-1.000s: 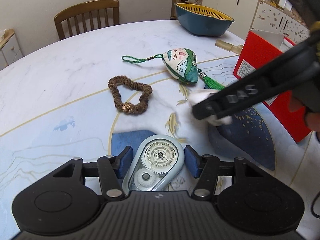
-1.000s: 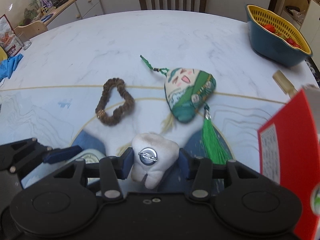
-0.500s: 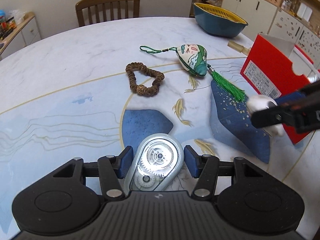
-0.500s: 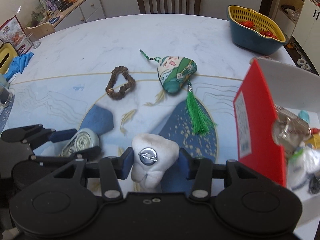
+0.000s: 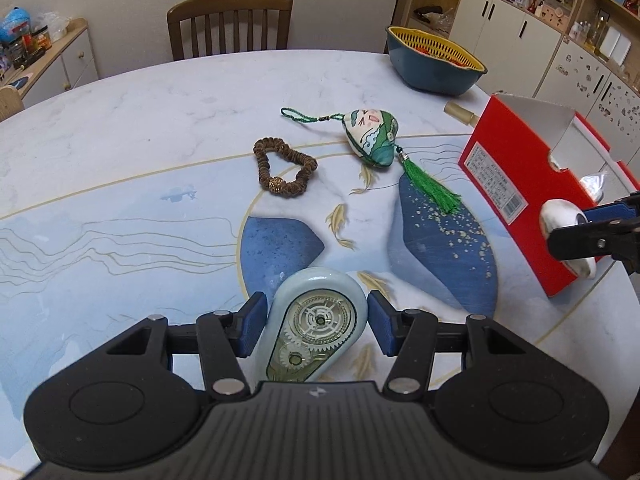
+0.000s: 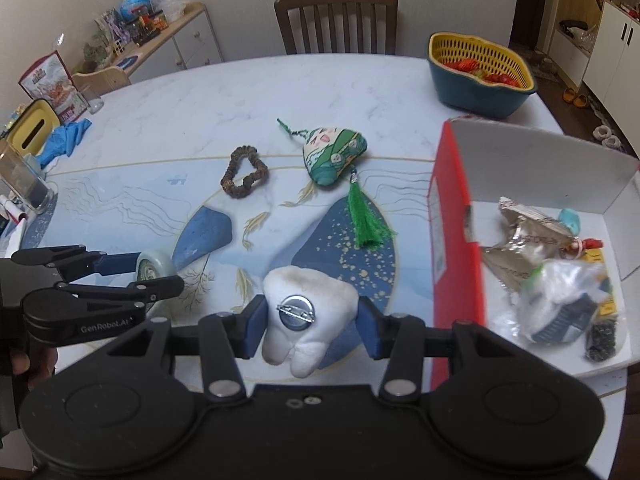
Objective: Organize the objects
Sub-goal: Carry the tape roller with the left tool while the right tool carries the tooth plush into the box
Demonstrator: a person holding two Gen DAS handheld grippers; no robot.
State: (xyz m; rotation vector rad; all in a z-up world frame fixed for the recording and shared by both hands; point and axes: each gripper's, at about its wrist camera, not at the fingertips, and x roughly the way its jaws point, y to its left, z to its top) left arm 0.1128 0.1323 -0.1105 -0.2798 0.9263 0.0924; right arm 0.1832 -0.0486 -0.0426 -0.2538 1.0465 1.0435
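The left hand-held gripper pinches a pale-blue correction-tape dispenser above the bench; its smooth shell could slip. To its right, the right hand-held gripper clamps a plush tooth just beside the red box, whose raised wall could snag it. The box floor holds packets; open bench lies behind.

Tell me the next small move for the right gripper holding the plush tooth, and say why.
Probably carry the plush tooth a little further right, over the red wall of the open box, then release it. The right gripper is shut on the tooth, lifted off the table, and the box beside it already holds other small items.
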